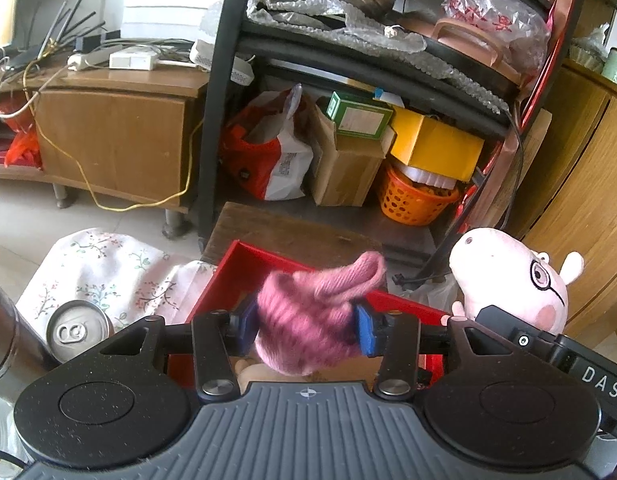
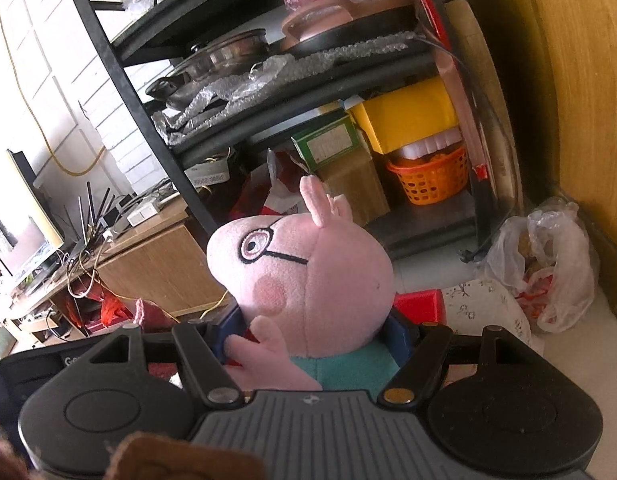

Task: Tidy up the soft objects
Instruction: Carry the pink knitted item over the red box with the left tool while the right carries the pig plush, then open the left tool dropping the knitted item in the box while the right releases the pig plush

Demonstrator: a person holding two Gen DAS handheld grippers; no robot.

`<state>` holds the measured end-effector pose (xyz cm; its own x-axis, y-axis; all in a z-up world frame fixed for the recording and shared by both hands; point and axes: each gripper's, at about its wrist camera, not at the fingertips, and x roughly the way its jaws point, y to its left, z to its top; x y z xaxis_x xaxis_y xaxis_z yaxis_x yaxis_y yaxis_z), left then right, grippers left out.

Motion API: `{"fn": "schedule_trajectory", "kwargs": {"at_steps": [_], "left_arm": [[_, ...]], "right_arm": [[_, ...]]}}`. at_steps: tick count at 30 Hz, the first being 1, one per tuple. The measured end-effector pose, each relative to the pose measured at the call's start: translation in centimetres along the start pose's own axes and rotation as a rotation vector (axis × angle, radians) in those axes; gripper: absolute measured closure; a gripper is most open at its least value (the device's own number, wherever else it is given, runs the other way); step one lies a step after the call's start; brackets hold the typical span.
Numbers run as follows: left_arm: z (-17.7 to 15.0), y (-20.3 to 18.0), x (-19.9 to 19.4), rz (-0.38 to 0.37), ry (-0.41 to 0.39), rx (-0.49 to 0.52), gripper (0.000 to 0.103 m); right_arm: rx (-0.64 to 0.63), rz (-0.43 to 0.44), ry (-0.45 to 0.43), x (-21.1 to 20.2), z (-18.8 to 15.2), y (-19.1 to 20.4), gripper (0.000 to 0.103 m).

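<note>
sock [image 1: 308, 316] was pinched by the left gripper [image 1: 308, 330] over the red box [image 1: 224, 280], pig [image 2: 308, 276] by the right gripper [image 2: 308, 340]; either could be snagged on its rim

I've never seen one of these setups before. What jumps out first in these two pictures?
The pink pig plush with stitched glasses fills the middle of the right wrist view, clamped at its body in the right claw. In the left wrist view, a pink knitted sock is pinched in the left claw just above an open red box. Behind both stands a cluttered black shelf with an orange basket at the bottom.
</note>
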<state>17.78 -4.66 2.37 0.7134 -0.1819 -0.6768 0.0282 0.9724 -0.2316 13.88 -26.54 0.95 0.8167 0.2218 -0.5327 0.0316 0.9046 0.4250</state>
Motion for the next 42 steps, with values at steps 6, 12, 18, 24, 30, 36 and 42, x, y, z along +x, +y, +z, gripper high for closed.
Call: {"fn": "schedule_trajectory", "kwargs": {"at_steps": [6,12,18,24,30,36,42], "left_arm": [[0.0,0.0,0.2,0.014,-0.004,0.007,0.040],[-0.1,-0.1,0.1,0.017,-0.003,0.013,0.037],[0.0,-0.1,-0.1,0.017,-0.005,0.021,0.036],[-0.3,-0.1,-0.7,0.027,-0.008,0.029,0.036],[-0.9,-0.1,-1.8,0.037,-0.013,0.043,0.035],[-1.4,0.1,-2.8,0.058,-0.022,0.065,0.035],[-2.2,0.7,-3.8,0.063,-0.017,0.055,0.035]], "right_arm": [[0.036,-0.016,0.033,1.0,-0.2,-0.6,0.055],[0.047,-0.033,0.052,1.2,-0.4,-0.9,0.054],[0.029,-0.037,0.021,0.8,-0.3,-0.4,0.049],[0.017,-0.029,0.008,0.1,-0.3,0.2,0.047],[-0.020,-0.031,-0.014,-1.3,-0.7,1.2,0.047],[-0.018,-0.020,-0.024,-2.5,-1.1,1.7,0.047],[-0.031,-0.026,-0.021,-3.4,-1.9,2.0,0.047]]}}
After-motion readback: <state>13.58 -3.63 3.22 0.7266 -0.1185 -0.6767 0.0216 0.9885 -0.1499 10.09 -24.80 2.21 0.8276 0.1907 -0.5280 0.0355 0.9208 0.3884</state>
